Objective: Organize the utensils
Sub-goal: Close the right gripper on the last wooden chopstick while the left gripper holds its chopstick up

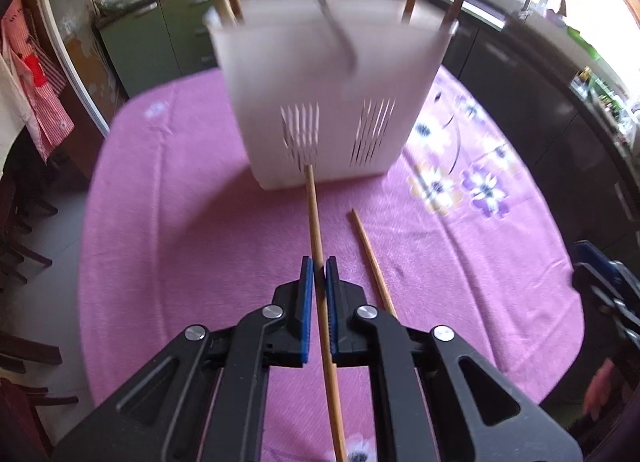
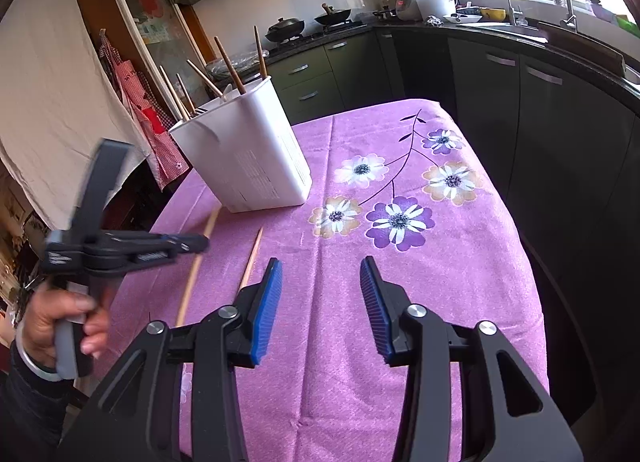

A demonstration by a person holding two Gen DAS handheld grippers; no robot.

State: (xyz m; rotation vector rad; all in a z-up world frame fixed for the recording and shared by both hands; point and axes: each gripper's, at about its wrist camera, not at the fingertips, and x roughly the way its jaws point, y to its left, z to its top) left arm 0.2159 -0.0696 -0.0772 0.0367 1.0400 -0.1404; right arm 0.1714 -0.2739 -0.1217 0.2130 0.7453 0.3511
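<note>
Two chopsticks [image 2: 251, 261] on purple floral tablecloth [image 2: 400, 282] | kitchen | left gripper [image 1: 319, 276] clamps one | right gripper [image 2: 320, 274] wide, empty

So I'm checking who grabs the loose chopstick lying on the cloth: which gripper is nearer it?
Left. The left gripper, shut on another chopstick, sits just beside the loose chopstick. The right gripper hangs open, a little further off to its other side.

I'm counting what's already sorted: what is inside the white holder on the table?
Several wooden chopsticks stand in the white holder, leaning apart, and a metal utensil handle shows through its blurred wall. Their lower ends and anything shorter are hidden by the walls.
</note>
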